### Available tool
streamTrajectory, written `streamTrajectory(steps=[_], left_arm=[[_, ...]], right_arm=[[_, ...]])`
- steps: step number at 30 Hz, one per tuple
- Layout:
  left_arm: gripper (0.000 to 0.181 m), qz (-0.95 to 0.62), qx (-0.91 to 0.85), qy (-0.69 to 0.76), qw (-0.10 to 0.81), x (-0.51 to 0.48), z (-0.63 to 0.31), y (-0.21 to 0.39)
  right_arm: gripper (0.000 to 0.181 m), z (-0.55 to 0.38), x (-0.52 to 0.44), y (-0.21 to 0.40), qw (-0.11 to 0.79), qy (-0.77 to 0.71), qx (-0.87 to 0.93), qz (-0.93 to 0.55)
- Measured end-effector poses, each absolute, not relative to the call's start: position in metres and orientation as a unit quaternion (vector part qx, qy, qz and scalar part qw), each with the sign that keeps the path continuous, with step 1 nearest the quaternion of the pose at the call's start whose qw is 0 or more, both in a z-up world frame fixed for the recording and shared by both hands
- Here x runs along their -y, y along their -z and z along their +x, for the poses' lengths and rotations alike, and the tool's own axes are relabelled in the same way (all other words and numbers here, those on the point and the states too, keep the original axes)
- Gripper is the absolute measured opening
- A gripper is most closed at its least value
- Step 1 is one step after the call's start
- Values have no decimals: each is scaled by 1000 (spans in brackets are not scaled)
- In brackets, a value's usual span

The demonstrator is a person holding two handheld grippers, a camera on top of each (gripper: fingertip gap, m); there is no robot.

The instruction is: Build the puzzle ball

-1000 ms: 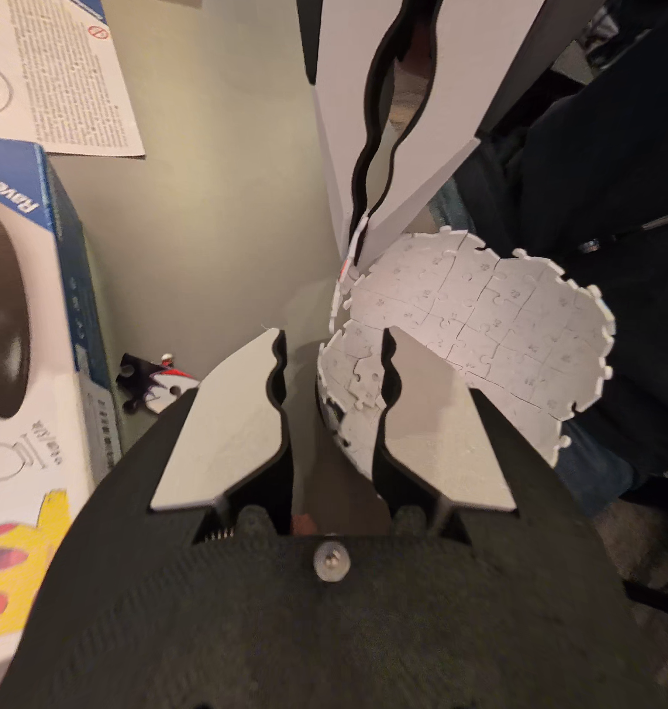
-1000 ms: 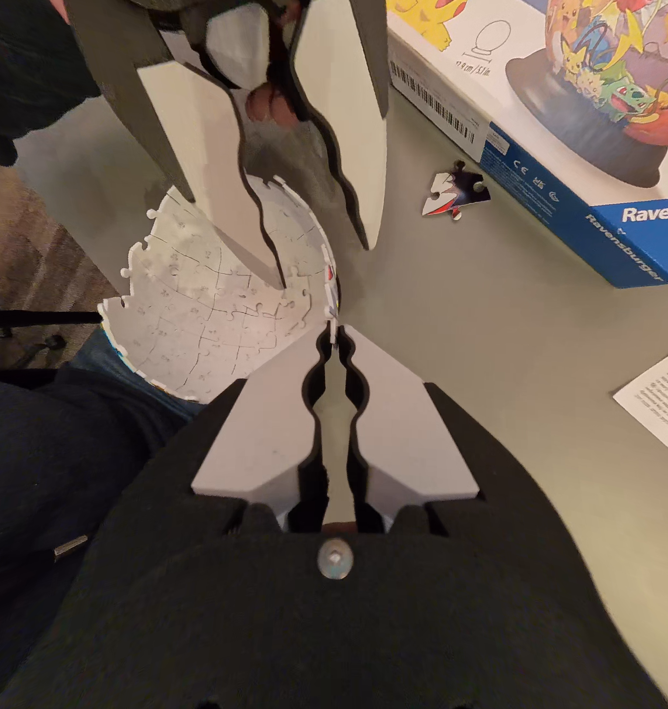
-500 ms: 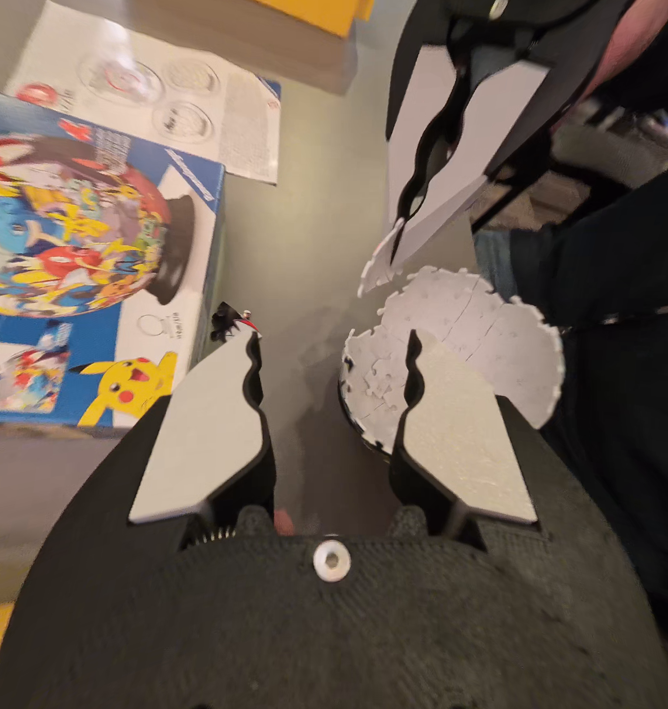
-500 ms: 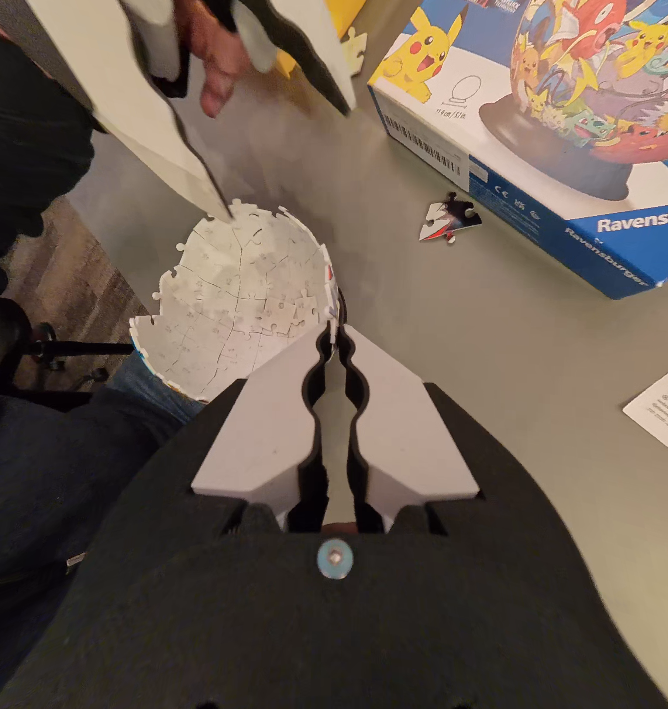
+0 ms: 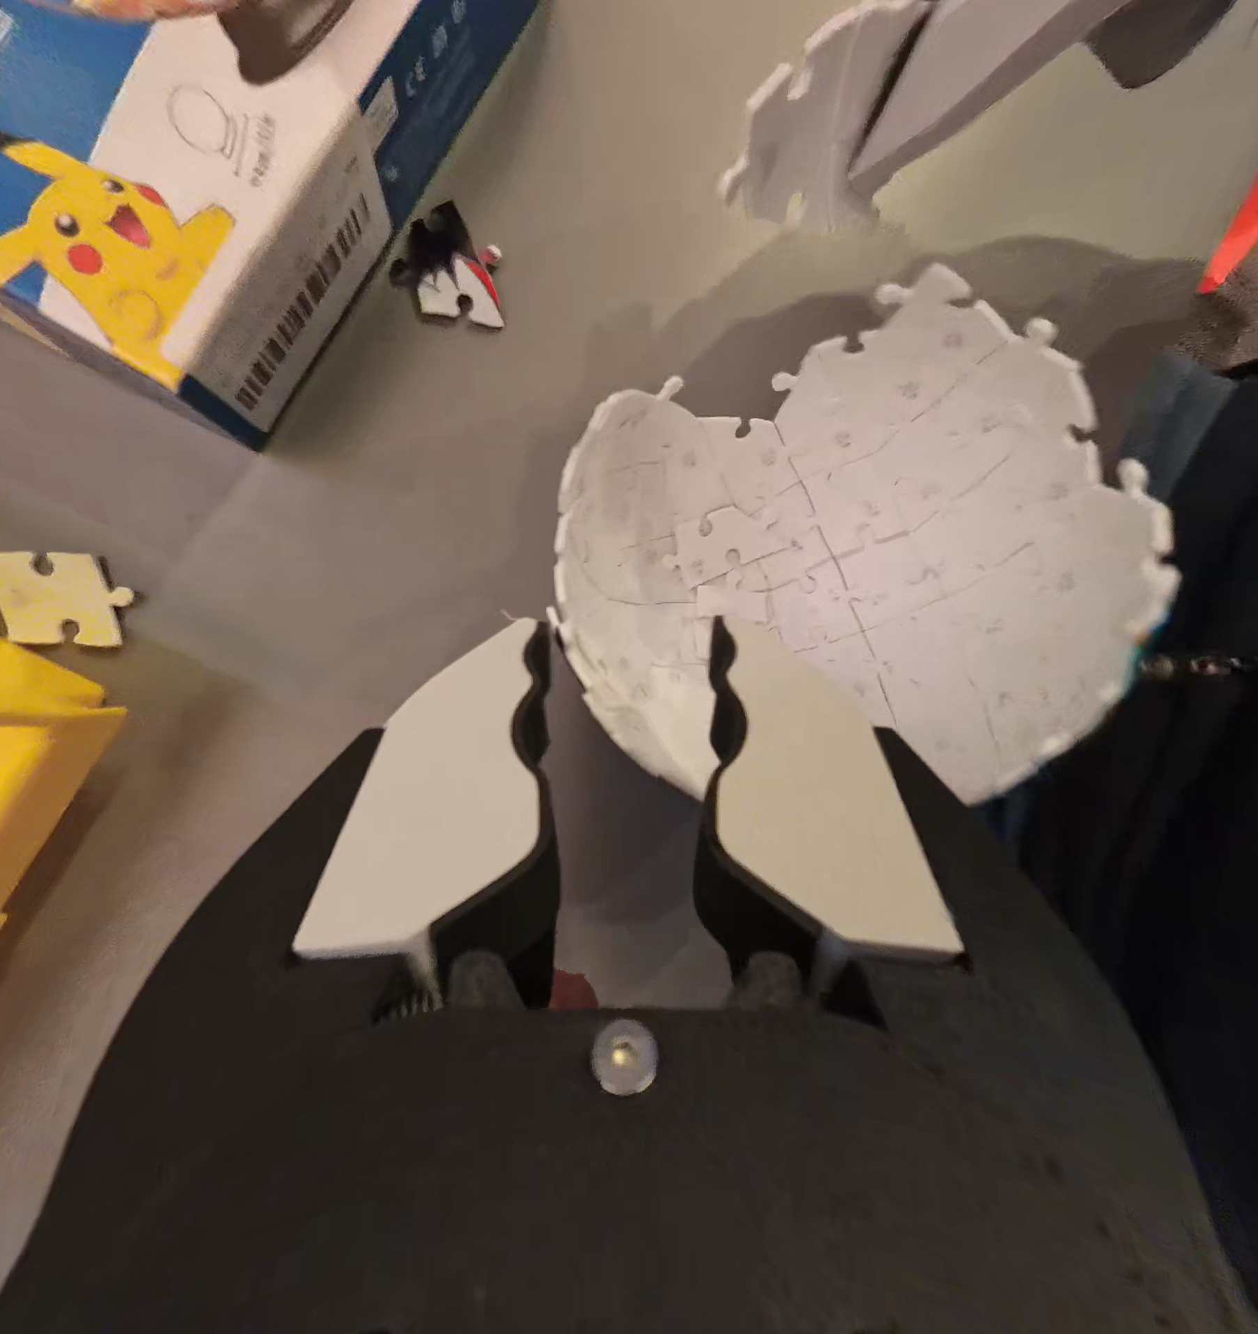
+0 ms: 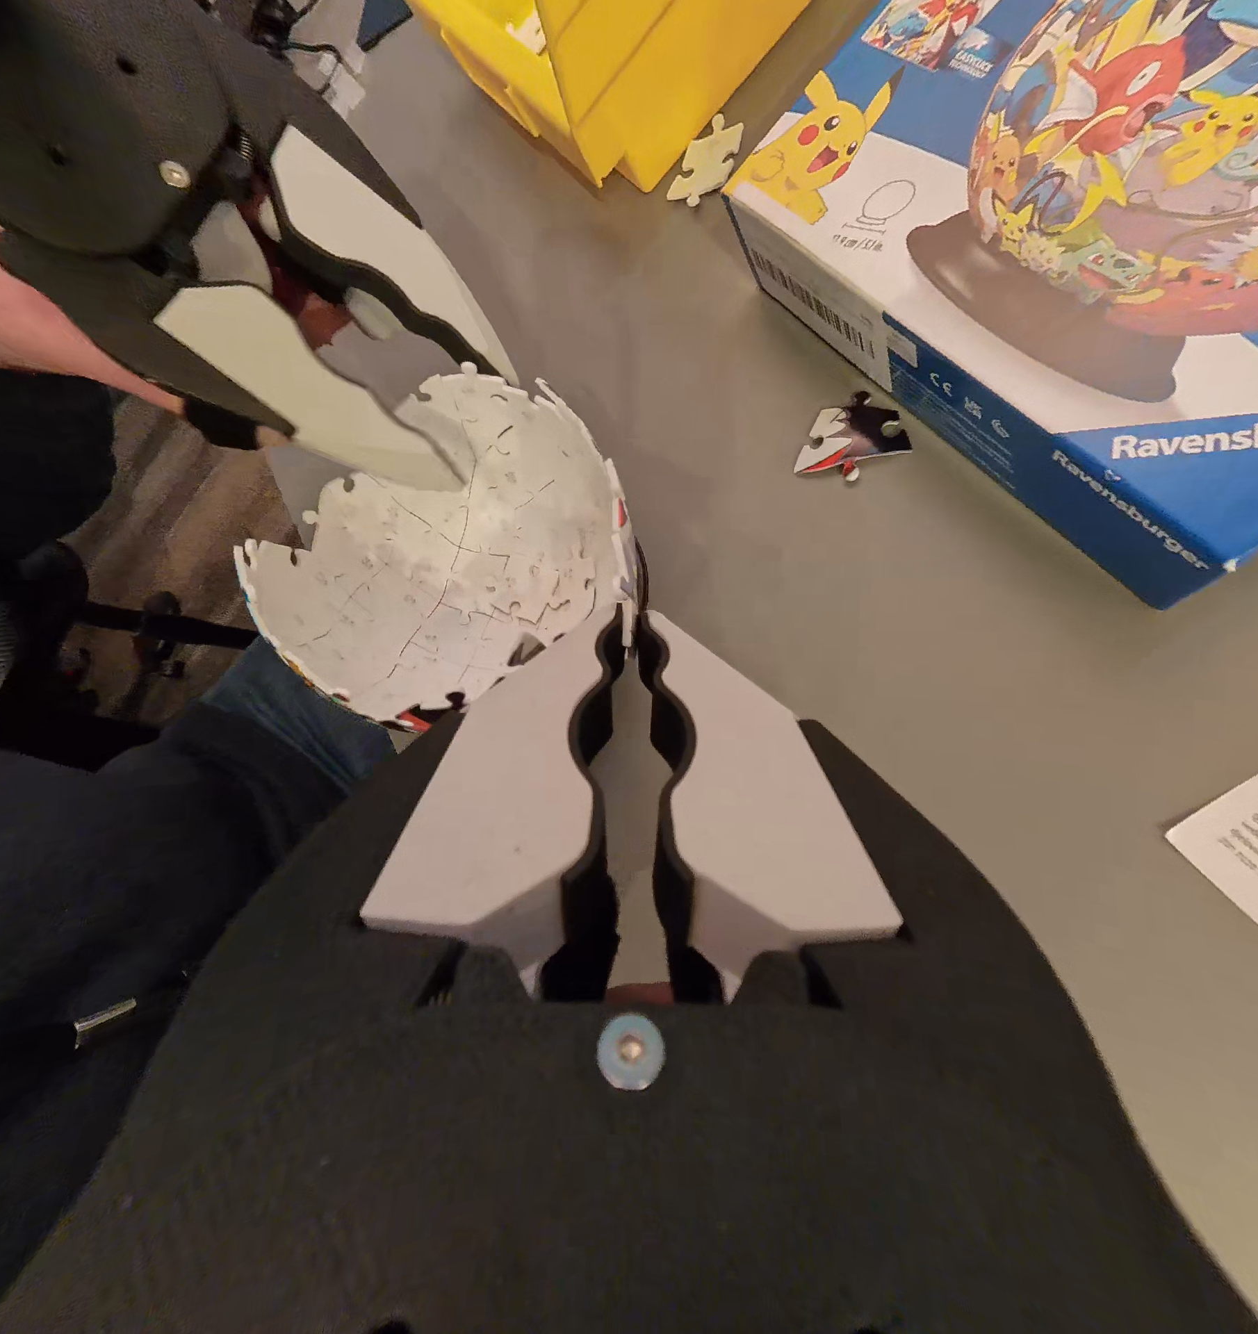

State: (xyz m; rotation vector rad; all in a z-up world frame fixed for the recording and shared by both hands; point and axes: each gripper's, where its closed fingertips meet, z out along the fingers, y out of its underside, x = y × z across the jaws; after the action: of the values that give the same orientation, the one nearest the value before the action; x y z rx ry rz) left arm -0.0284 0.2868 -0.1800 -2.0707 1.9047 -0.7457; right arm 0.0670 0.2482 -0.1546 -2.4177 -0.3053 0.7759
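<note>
The half-built puzzle ball [image 5: 864, 541] is a white bowl of joined pieces at the table's near edge; it also shows in the right wrist view [image 6: 431, 577]. My left gripper [image 5: 625, 635] is open and its jaws straddle the bowl's rim, one finger [image 6: 395, 447] inside the bowl. My right gripper [image 6: 630, 628] is shut on a white puzzle piece [image 5: 799, 130], seen edge-on between its tips beside the bowl's rim. In the left wrist view the right gripper [image 5: 879, 144] holds that piece clear of the bowl.
A loose dark, red and white piece [image 6: 850, 444] lies on the grey table by the blue puzzle box [image 6: 1045, 289]. A pale yellow piece [image 5: 48, 599] lies beside a yellow bin [image 5: 19, 722]. An instruction sheet [image 6: 1240, 844] lies at the right. A person's dark sleeve [image 6: 142, 830] lies at the left. There is about 11 cm between the tips of the two grippers.
My left gripper has swung down onto the bowl's rim and its jaws have narrowed. My right gripper has drawn back from the bowl, still shut on the white piece.
</note>
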Motion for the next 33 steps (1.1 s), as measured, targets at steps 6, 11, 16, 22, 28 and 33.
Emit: streamTrajectory(steps=[6, 11, 16, 22, 28, 33], left_arm=[[15, -740, -635, 185, 124, -295, -29, 192], [4, -741, -635, 182, 119, -294, -25, 193], [4, -719, -665, 160, 123, -296, -18, 189], [34, -730, -655, 164, 107, -289, -24, 187], [29, -763, -628, 130, 78, -283, -38, 192], [8, -779, -615, 94, 83, -288, -41, 196]], right_arm=[[1, 73, -249, 156, 301, -322, 125, -889], [1, 78, -247, 159, 306, -338, 127, -881], [1, 79, -243, 162, 308, -350, 123, -876], [1, 82, -241, 163, 315, -361, 116, -870], [1, 81, -239, 168, 317, -373, 117, -864], [1, 83, -239, 167, 326, -385, 116, -856]])
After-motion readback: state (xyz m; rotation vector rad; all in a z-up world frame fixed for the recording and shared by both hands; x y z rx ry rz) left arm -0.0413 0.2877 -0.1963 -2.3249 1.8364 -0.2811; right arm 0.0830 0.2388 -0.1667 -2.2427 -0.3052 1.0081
